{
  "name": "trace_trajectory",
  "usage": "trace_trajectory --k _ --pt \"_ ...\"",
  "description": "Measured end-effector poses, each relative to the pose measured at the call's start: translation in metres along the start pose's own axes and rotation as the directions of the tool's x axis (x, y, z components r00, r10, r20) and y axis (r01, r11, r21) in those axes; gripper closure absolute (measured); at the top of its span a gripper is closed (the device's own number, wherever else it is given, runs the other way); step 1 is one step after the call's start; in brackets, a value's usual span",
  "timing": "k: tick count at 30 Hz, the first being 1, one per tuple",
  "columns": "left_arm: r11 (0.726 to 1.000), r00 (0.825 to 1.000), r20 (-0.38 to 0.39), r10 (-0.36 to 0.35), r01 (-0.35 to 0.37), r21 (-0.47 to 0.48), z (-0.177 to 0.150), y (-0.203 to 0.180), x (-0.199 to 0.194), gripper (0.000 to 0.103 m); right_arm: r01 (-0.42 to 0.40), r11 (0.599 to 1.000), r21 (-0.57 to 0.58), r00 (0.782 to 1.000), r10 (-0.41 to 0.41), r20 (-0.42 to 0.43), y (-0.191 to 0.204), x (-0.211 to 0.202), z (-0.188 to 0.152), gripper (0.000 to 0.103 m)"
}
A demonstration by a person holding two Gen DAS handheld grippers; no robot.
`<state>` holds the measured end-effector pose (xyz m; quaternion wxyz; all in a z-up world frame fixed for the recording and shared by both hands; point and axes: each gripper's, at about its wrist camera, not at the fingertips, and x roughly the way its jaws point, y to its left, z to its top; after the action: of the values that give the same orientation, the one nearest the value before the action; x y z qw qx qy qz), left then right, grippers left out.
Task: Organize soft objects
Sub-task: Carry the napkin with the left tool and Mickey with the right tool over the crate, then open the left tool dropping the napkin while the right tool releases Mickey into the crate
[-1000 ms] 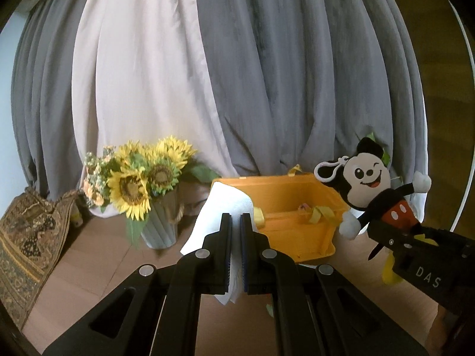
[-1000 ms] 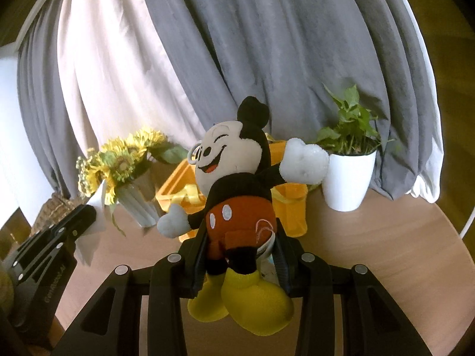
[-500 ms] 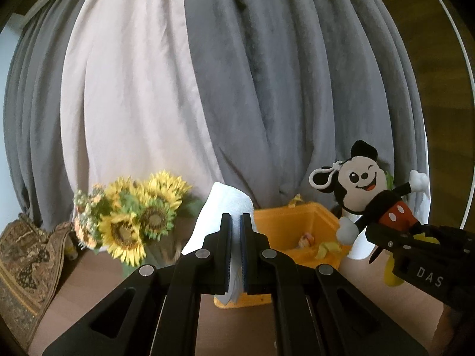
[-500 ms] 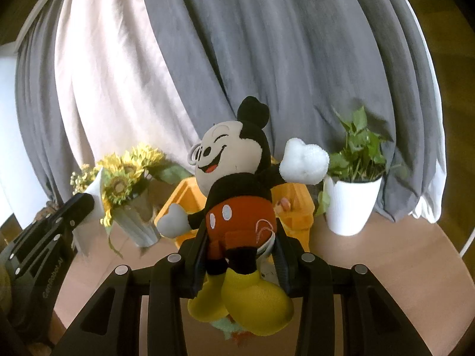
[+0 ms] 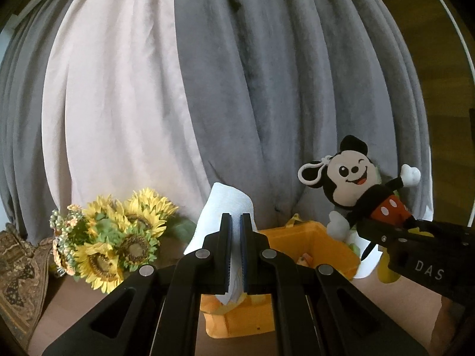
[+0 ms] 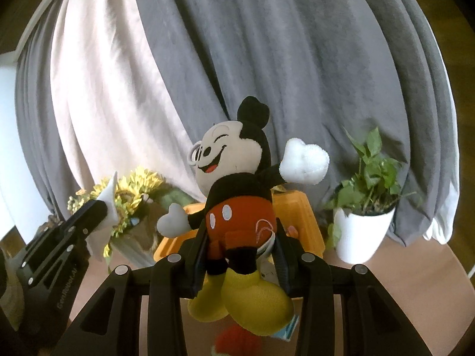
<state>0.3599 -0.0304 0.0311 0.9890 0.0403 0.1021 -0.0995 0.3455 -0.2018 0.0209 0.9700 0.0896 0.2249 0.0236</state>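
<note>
My left gripper (image 5: 235,222) is shut on a folded white cloth (image 5: 225,207) that sticks up above its fingers and hangs a little below them. Behind it sits an orange bin (image 5: 311,243) with small items inside. My right gripper (image 6: 240,237) is shut on a mouse plush toy (image 6: 237,207) at its red shorts, with the yellow feet hanging below the fingers. In the left wrist view the same plush toy (image 5: 356,184) shows at the right, held by the right gripper (image 5: 383,231). The right wrist view has the left gripper (image 6: 95,210) at the left with the white cloth (image 6: 109,195).
A sunflower bouquet (image 5: 118,237) in a vase stands left of the orange bin (image 6: 297,216). To the bin's right is a potted green plant (image 6: 365,210) in a white pot. Grey and pale curtains (image 5: 207,89) hang behind. A patterned cloth (image 5: 17,267) lies far left on the wooden table (image 6: 400,267).
Both grippers have risen and moved toward the bin with their loads. The bin, sunflowers and plant now sit lower in the views.
</note>
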Motion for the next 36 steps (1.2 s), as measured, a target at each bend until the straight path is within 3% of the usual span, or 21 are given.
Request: trace_trajectory --k 20,36 --pt "1.000 0.995 -0.095 0.007 -0.005 0.022 -0.014 -0.008 0.103 0.096 -0.029 0.996 -0.081 0.995 0.021 -0.099 -0.014 0.105 0.013 0.063" --pt "0.999 0.970 -0.242 0.010 -0.003 0.032 -0.058 -0.010 0.174 0.096 -0.090 0.986 -0.140 0.962 0.050 -0.267 -0.029 0.186 -0.015 0.063"
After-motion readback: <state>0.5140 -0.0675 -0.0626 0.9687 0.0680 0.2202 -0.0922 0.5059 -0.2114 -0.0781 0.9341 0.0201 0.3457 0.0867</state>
